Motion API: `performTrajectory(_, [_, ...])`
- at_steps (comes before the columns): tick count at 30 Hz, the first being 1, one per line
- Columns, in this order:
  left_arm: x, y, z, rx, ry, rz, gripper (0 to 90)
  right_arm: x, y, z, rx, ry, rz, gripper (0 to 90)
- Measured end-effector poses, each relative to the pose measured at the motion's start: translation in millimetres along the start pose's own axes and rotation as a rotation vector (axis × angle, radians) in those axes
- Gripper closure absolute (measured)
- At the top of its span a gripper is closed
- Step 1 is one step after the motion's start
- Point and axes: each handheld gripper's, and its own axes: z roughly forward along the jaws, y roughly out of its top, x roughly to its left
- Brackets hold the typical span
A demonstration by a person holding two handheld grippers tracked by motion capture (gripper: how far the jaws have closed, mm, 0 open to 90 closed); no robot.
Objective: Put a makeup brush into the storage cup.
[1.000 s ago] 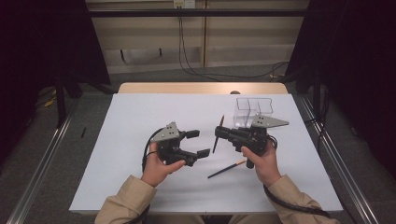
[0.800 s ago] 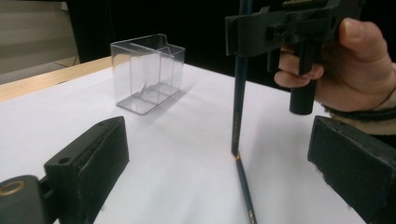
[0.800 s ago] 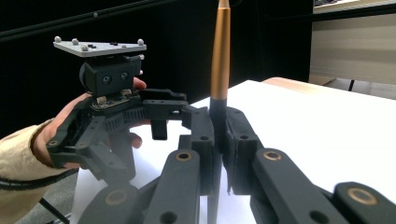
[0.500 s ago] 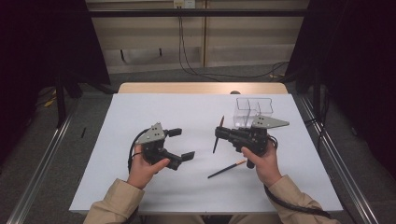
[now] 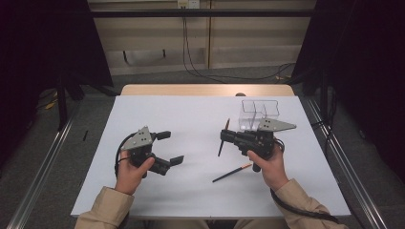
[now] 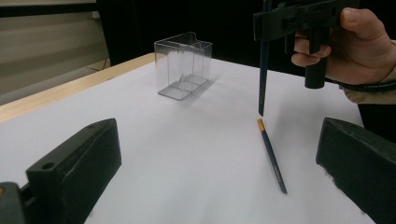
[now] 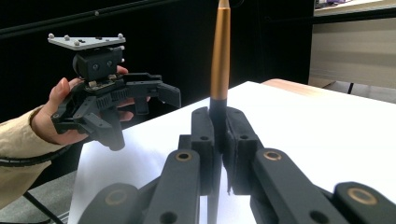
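My right gripper [image 5: 224,138] is shut on a dark pencil [image 5: 222,139] and holds it upright above the white table, right of centre. The pencil's gold end [image 7: 219,60] rises from between the closed jaws. A second dark pencil [image 5: 232,173] lies flat on the table in front of the right hand, and it shows again as the lying pencil [image 6: 272,156] below the held pencil's tip [image 6: 261,88]. My left gripper [image 5: 171,147] is at the left and stands open; its jaws have just been opening and nothing is between them.
A clear plastic container [image 5: 259,114] with compartments stands at the back right, just behind the right gripper; the container [image 6: 183,65] looks empty. A white sheet [image 5: 191,119] covers the table, with a wooden edge [image 5: 205,90] at the far side.
The left hand has drawn its gripper leftward, away from the middle of the table, and its jaws now stand wider. The right gripper and its pencil have stayed put.
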Motion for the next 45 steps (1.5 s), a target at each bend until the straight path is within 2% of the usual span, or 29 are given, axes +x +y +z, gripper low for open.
performTrajectory(11, [5.3, -7.1, -27.3, 0.001, 0.039, -0.004, 0.3, -2.0, 1.5, -3.2, -0.005, -0.005, -0.006, 83.5])
performTrajectory(29, [7.6, -19.0, -60.1, -0.002, 0.097, -0.017, 0.9, -3.6, 1.3, -5.9, -0.006, -0.006, -0.012, 83.5])
performTrajectory(36, [7.9, -21.5, -68.3, -0.008, 0.112, -0.022, 1.0, -3.9, 0.3, -5.0, -0.006, -0.007, -0.010, 83.5])
performTrajectory(45, [7.2, -22.5, -68.6, -0.009, 0.110, -0.018, 1.0, -6.6, 0.4, -6.0, -0.002, -0.013, -0.014, 83.5])
